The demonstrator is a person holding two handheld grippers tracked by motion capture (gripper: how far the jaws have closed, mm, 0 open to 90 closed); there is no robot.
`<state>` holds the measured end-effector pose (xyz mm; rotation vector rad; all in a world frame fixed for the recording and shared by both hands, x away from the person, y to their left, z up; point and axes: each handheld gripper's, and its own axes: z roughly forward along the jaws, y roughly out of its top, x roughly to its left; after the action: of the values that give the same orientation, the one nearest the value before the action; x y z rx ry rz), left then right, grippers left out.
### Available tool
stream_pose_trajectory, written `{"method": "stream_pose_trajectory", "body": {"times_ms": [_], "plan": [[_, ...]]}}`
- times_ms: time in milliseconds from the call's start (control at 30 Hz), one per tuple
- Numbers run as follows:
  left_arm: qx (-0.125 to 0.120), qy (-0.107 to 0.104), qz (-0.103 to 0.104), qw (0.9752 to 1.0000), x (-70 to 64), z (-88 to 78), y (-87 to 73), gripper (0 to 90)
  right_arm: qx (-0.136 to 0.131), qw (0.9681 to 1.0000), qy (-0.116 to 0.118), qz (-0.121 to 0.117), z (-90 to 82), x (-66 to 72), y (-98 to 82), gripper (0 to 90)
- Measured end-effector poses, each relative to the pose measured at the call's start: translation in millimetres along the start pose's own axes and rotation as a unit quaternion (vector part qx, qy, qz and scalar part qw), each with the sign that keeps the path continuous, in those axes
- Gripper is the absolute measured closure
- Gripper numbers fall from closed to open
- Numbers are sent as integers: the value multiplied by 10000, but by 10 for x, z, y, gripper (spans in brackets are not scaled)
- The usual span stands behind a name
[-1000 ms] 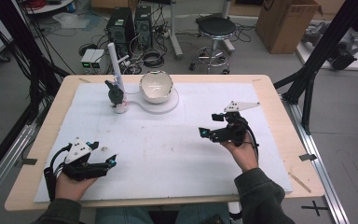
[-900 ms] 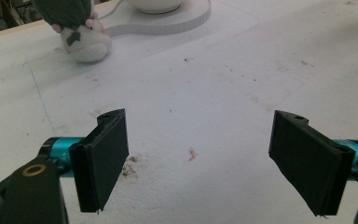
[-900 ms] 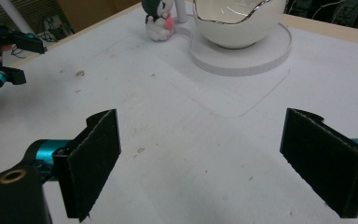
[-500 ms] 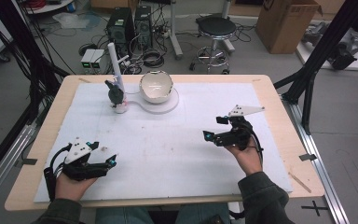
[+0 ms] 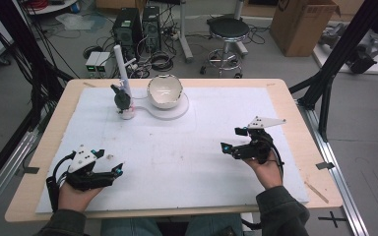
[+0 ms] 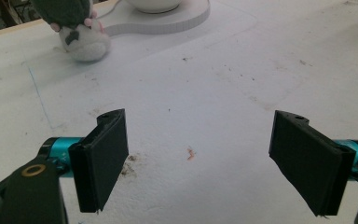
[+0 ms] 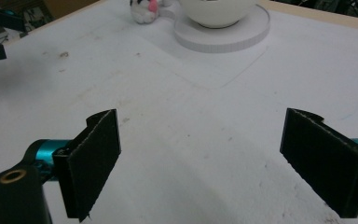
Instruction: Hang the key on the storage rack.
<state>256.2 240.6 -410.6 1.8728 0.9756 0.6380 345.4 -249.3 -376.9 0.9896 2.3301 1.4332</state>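
A white bowl [image 5: 165, 91] sits on a round white base [image 5: 177, 110] at the far middle of the table. Left of it stands a small green and white plush toy [image 5: 123, 101] with a white stick rising behind it. My left gripper [image 5: 108, 161] rests near the front left, open, with nothing between its jaws [image 6: 200, 154]. My right gripper [image 5: 231, 139] is held at the right, open and empty [image 7: 200, 158], pointing toward the bowl [image 7: 216, 11] and the toy [image 7: 144, 11]. The left gripper view shows the toy [image 6: 81, 39] and the base [image 6: 168, 18] far ahead.
A white sheet [image 5: 187, 147] with faint stains covers the wooden table [image 5: 295, 98]. Beyond the far edge are computer cases, cables, a stool [image 5: 229, 29] and a cardboard box [image 5: 300, 24]. Black frame posts stand at both sides.
My right gripper has drifted a little to the right and toward the near edge. The left gripper, bowl and toy have stayed put.
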Motion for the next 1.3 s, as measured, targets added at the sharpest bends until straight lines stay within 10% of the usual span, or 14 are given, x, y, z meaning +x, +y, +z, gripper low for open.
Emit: {"method": "stream_pose_trajectory", "body": {"times_ms": [1300], "plan": [[-9,-59,-25,10000,-13,-41,-29,198,23,9988,-479,-22,-307,14,-461,116]]}}
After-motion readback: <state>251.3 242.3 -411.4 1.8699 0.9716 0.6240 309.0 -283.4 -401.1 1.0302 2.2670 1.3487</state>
